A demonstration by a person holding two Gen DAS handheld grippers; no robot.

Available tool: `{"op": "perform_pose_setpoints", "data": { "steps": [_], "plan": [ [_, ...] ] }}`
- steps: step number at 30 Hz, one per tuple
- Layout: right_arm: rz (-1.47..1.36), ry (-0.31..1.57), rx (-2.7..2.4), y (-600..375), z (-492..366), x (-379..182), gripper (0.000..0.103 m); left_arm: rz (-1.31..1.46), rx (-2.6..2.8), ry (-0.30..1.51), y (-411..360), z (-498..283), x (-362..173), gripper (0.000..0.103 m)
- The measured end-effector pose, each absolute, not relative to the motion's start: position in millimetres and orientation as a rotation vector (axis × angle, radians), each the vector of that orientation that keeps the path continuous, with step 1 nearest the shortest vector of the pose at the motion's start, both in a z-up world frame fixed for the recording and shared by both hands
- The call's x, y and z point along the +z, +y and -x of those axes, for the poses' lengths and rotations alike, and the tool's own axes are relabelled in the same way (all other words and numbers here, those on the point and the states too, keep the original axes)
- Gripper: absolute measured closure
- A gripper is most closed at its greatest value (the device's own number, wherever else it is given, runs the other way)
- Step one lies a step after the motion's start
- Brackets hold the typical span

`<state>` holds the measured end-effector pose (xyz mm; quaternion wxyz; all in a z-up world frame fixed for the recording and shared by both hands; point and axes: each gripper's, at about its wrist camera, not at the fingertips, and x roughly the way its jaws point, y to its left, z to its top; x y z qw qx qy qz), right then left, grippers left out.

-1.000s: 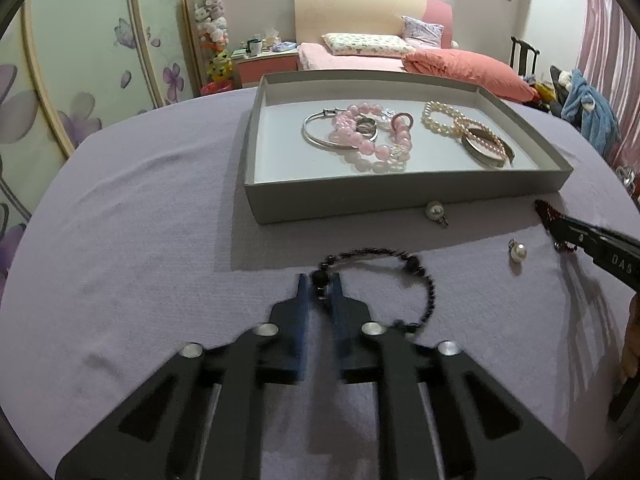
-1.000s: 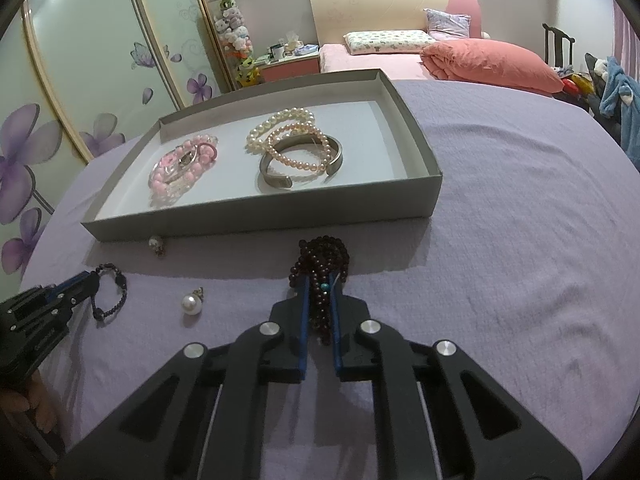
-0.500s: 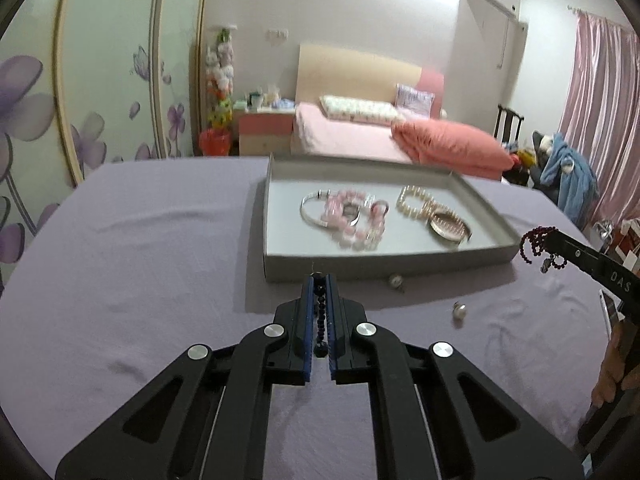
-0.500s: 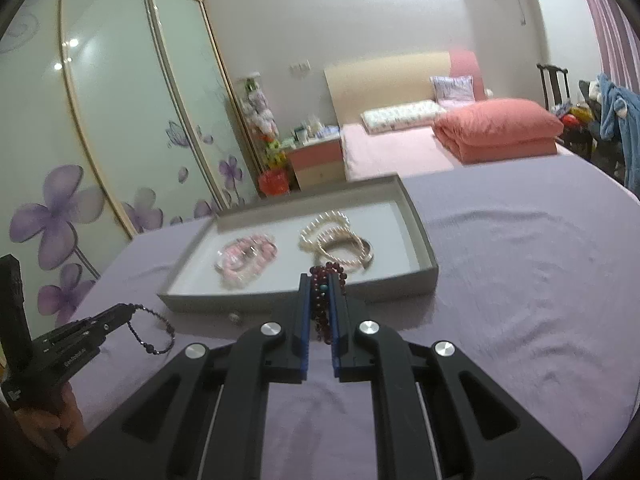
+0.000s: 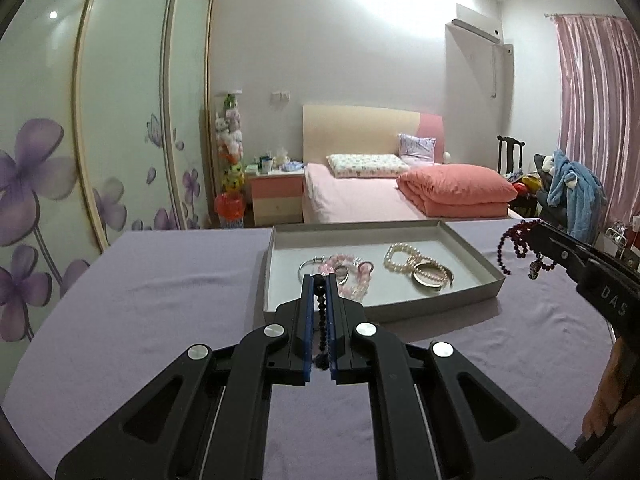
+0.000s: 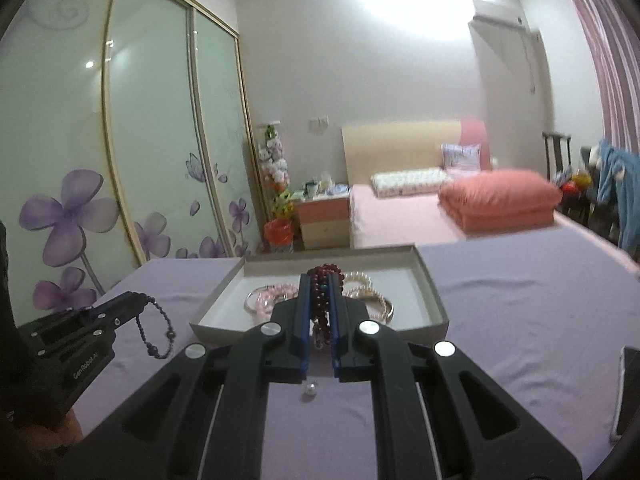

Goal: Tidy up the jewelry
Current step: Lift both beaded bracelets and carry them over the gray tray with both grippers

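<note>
- Left tool (image 5: 320,280) pinching black bead bracelet (image 6: 158,334), jaws pressed together on the strand; loop hanging clear of the bench (image 5: 160,320) in the right wrist view.
- Right tool (image 6: 320,280) clamping dark red bead bracelet (image 5: 520,248), jaws pressed together on the bunched beads; strand dangling off the tips above the bench, just beside the tray's right wall in the left wrist view.
- Grey tray (image 5: 400,308) sitting on the lilac-covered bench toward its far edge, open top.
- Lying inside the tray: pink bead bracelet (image 5: 352,276) with silver bangle (image 5: 310,268) on the left half, pearl bracelet (image 5: 404,258) overlapping a metal cuff (image 5: 430,282) on the right half.
- Loose pearl earring (image 6: 310,390) resting on the bench in front of the tray's near wall, showing between the right tool's arms.
- Person's hand (image 5: 608,400) showing at the right edge, gripping the right tool's handle.
- Bed (image 5: 360,196) with folded pink quilt standing beyond the bench's far edge.
</note>
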<state>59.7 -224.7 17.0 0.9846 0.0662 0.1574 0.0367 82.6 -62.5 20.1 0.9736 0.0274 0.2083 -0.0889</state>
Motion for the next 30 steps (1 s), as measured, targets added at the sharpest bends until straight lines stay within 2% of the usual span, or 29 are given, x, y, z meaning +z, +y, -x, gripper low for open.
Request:
{"op": "perform_pose_setpoints", "data": {
  "steps": [8,30],
  "plan": [
    [-0.061,0.237,0.013,-211.1,-51.5,24.5,0.094,-0.055,-0.163,0.374,-67.0,-78.3,25.8,0.096],
    [-0.072,0.245,-0.007,-216.3,-71.7,25.0,0.094,-0.047,-0.165,0.384,-61.0,-94.1,27.9,0.096]
  ]
}}
